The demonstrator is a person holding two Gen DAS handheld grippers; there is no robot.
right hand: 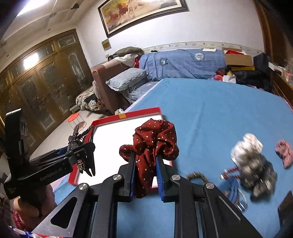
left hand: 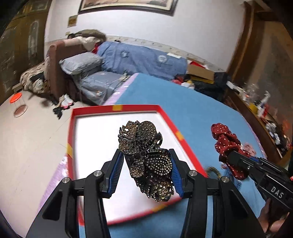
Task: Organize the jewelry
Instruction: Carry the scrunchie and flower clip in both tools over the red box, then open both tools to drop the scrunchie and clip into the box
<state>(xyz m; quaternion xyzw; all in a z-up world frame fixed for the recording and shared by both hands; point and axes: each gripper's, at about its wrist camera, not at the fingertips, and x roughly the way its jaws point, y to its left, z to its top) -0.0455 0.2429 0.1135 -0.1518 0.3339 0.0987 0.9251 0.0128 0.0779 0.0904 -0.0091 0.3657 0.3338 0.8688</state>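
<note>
- Bedroom with white walls, dark wooden wardrobe (right hand: pixel 42 76) at left, one framed horse painting (right hand: pixel 142 12) above.
- Brown sofa (right hand: pixel 108 80) along far wall, piled with blue quilt (right hand: pixel 183 62) and two grey pillows (right hand: pixel 128 78).
- Blue bed cover (right hand: pixel 228 113) across the foreground, serving as work surface.
- One shallow box (left hand: pixel 164 117), red rim, white floor, lying flat on the cover near its left edge.
- Left gripper (left hand: pixel 145 175) partly open, clamped on one brown rhinestone flower hair clip (left hand: pixel 146 155); clip held above the white floor of the box, long axis running away from the camera and tilted up-left, one end between the blue pads, other end sticking out forward.
- Right gripper (right hand: pixel 145 175) nearly closed, pinching one dark red polka-dot scrunchie (right hand: pixel 152 144); bunched cloth bulging above the fingertips, a fold hanging down between them, held over the near right corner of the box.
- On the cover at right, blurred: one grey-and-white furry hair piece (right hand: pixel 254 164), one small red patterned bow (right hand: pixel 284 152), one brownish ring-shaped piece (right hand: pixel 197 175) just beside the right fingers, further small clips too smeared to count.
- One small stool with orange top (right hand: pixel 75 116) on the pale floor.
</note>
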